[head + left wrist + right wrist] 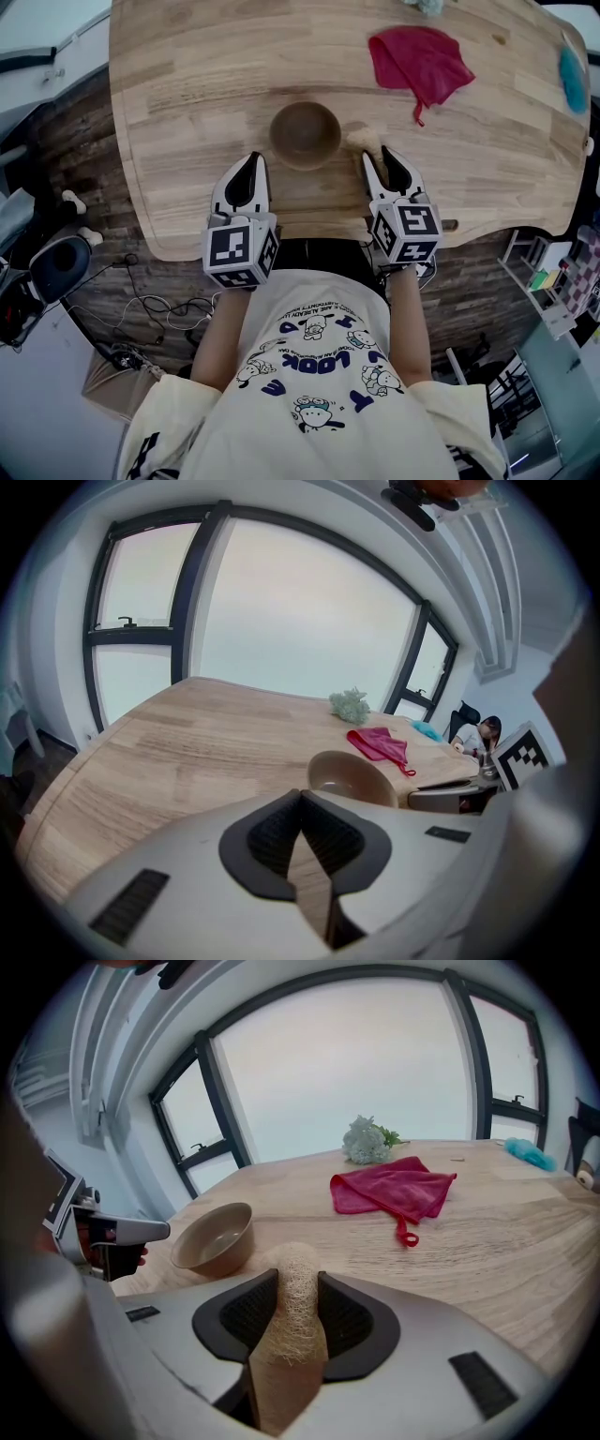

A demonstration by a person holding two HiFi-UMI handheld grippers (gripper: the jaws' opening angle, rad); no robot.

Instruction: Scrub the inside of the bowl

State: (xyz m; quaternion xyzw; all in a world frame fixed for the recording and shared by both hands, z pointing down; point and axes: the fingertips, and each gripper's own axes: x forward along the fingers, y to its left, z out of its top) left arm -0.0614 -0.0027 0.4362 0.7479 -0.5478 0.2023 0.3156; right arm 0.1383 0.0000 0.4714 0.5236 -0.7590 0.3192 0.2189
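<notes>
Closest in: a cream printed shirt (319, 375), filling the bottom of the head view. Just beyond, the left gripper (255, 159), jaws pressed fully together with nothing between them, parked beside the bowl (305, 133) but not touching it. Across from it, the right gripper (378, 155), pads partly open and bearing on both sides of a pale loofah scrubber (292, 1326) that pokes out past the tips. Bowl upright on the wooden table (187, 94), between and slightly ahead of the two grippers, held by neither.

Likely trouble, as a judgement only:
- Unsteadied bowl: probably skids or tips under the first push of the scrubber, given the left jaws shut and off the rim.
- Springy, fibrous loofah: could squash, bend sideways or creep out of the pads under scrubbing load.
- Stiff gripper tips close behind the short free end: risk of knocking the rim and shoving the bowl toward the red cloth (419, 61).

Hard to make out:
- Dirt or residue inside the bowl: cannot tell from any view.
- Loofah mostly hidden behind the right gripper in the head view; its rear end lost between the jaws.
- Teal object (571, 80) cut off at the right edge, unidentifiable.
- Pale green clump (367, 1140) at the far side: perhaps artificial flowers, unclear.
</notes>
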